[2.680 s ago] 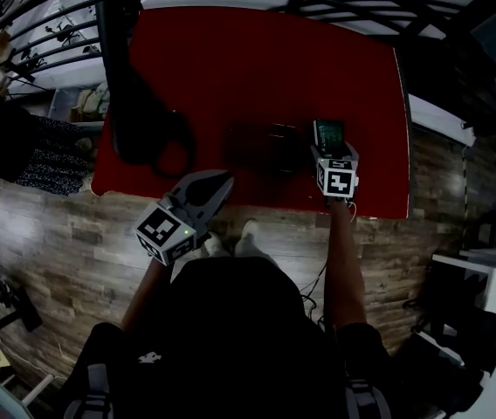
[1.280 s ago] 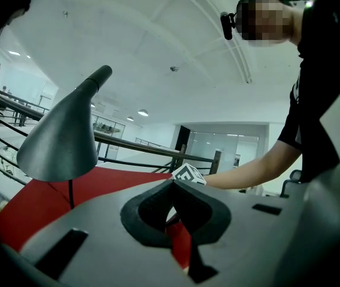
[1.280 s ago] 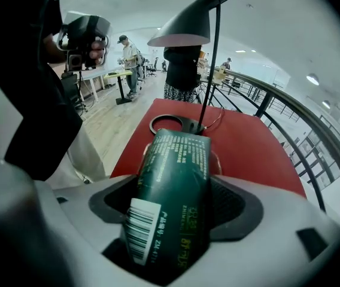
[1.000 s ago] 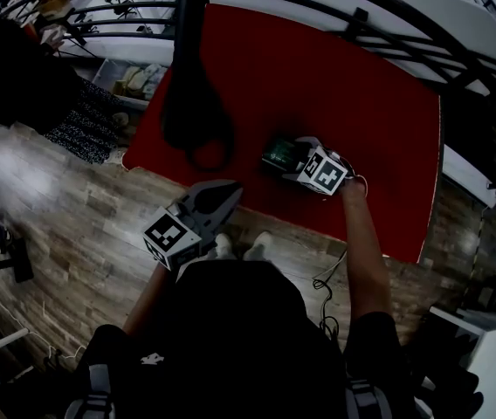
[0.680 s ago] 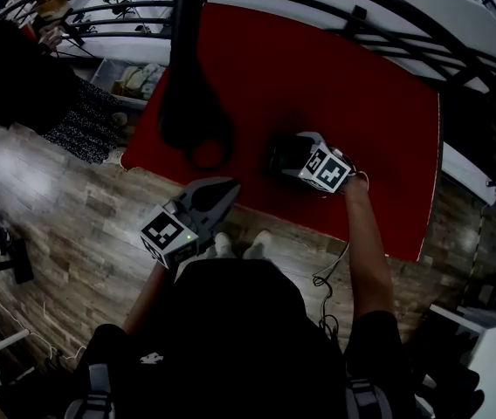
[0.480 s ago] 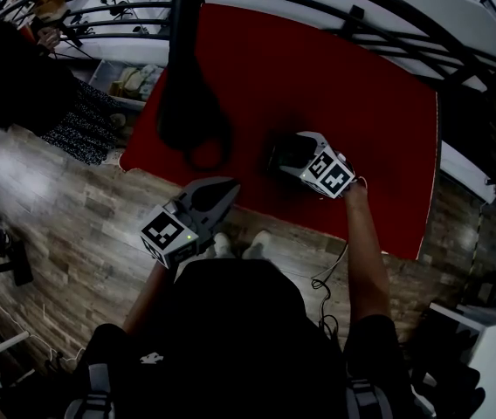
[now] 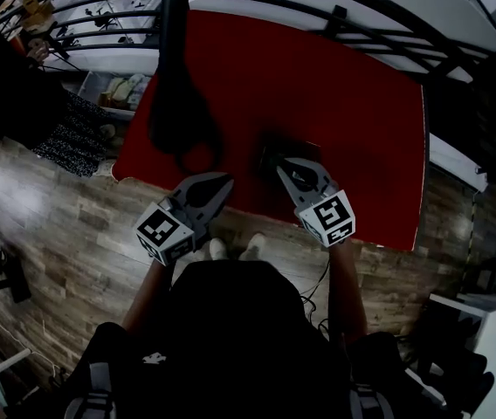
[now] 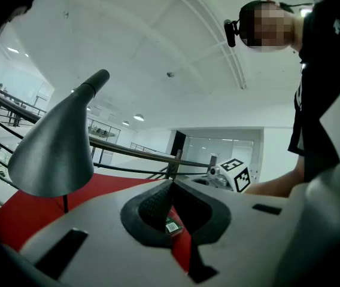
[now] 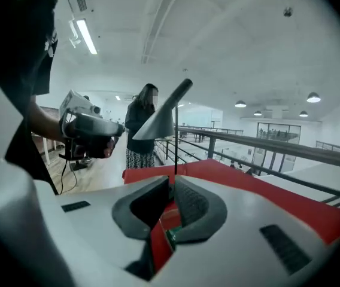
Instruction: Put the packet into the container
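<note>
A moment ago our right gripper (image 7: 286,168) held the green printed packet (image 8: 171,226) over the dark open container (image 7: 271,156) on the red worktop (image 7: 353,103); now it has pulled back, fingers closing on nothing, so we judge the packet lies inside. The left gripper (image 7: 225,180) idles, fingers together. A barcode sticker shows on the packet, too small to read
</note>
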Motion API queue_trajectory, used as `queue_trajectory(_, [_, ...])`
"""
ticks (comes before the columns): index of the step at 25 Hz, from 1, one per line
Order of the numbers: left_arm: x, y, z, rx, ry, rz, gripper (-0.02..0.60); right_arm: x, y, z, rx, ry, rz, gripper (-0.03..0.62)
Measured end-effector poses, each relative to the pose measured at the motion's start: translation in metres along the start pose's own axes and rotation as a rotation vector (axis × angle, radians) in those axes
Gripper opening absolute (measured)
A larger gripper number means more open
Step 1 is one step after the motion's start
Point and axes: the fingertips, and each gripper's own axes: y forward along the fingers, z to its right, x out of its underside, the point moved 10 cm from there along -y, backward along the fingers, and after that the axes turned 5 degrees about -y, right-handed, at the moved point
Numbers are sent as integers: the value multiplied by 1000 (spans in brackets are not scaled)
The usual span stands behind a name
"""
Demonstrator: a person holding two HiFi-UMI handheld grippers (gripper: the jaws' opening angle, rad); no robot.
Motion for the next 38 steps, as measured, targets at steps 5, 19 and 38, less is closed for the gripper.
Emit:
queue_trajectory(5, [-8,-1,3,18,-13,-8,9,-30,-25,-22,69,42,126,31])
queue_trajectory(19, [-20,5,20,70,-85,36,9,-36,-59,-57,202,238,340,21])
queue_trajectory(38, [-7,7,18,85,4,18,9,-44,-55,-72,170,246,313,21])
